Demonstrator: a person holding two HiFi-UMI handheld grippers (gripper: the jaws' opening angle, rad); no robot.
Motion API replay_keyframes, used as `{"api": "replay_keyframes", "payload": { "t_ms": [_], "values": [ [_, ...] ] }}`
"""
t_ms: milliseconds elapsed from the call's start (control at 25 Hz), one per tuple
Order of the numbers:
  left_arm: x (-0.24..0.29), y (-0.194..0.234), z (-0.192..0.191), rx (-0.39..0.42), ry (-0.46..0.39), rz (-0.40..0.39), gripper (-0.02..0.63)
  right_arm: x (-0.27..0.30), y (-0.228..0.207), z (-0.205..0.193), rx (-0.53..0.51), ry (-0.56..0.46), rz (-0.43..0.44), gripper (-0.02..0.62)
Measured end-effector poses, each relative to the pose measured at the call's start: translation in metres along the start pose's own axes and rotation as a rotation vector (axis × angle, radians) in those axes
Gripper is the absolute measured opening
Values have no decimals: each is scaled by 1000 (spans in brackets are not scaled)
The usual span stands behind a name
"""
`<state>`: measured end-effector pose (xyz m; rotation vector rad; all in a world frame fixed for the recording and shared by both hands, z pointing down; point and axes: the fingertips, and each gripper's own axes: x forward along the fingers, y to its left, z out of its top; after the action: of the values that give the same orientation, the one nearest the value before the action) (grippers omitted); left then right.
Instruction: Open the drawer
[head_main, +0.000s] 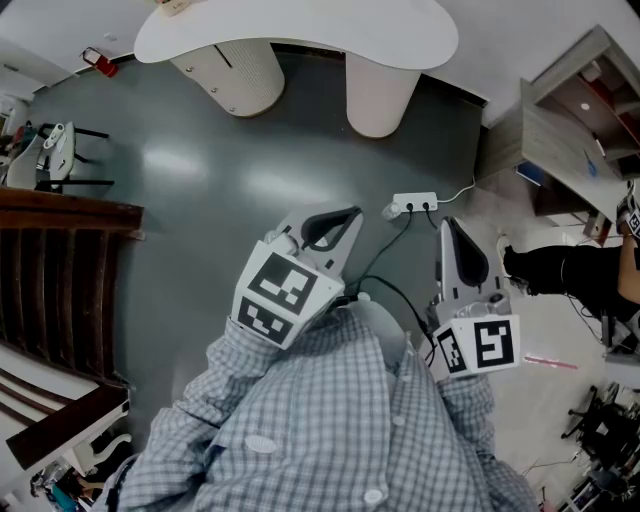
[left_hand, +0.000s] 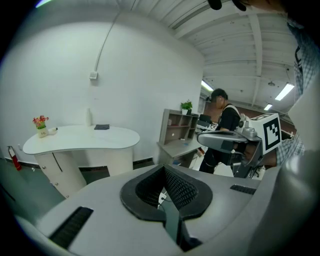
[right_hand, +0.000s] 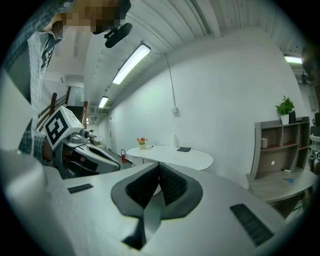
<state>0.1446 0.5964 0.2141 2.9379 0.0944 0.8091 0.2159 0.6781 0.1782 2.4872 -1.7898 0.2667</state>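
Grey floor runs ahead of both claws to a white curved worktop (head_main: 300, 30) against a white wall, standing on two rounded pedestals (head_main: 232, 72). The left claw (head_main: 340, 222) and the right claw (head_main: 458, 245) are each pressed shut with nothing between the pads, well short of the worktop.

Off to the right of the right claw stands a grey shelf unit (head_main: 560, 140); its compartments hold things too small to name. I cannot pick out the drawer for sure. The pedestal ahead of the left claw has seamed fronts (left_hand: 52, 172) with small knobs, all shut.

One pot of red flowers (left_hand: 40, 127) sits on the worktop and one green potted plant (left_hand: 186, 106) tops the shelf unit; only the gripper views show these. Only the head view shows the single power strip (head_main: 415, 203) on the floor between the claws.

I count two people: the checked-shirt wearer (head_main: 330, 420) and one in black (left_hand: 227, 117) by the shelves.
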Motion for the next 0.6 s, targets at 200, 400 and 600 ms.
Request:
{"api": "replay_keyframes", "payload": {
  "t_ms": [200, 400, 600],
  "values": [
    [2, 33, 7, -11, 8, 7, 5, 35, 5, 9, 0, 2, 16, 9],
    [-5, 71, 11, -19, 5, 23, 4, 71, 18, 19, -4, 2, 35, 9],
    [-10, 112, 19, -23, -7, 50, 4, 109, 30, 30, -12, -2, 59, 9]
  ]
}}
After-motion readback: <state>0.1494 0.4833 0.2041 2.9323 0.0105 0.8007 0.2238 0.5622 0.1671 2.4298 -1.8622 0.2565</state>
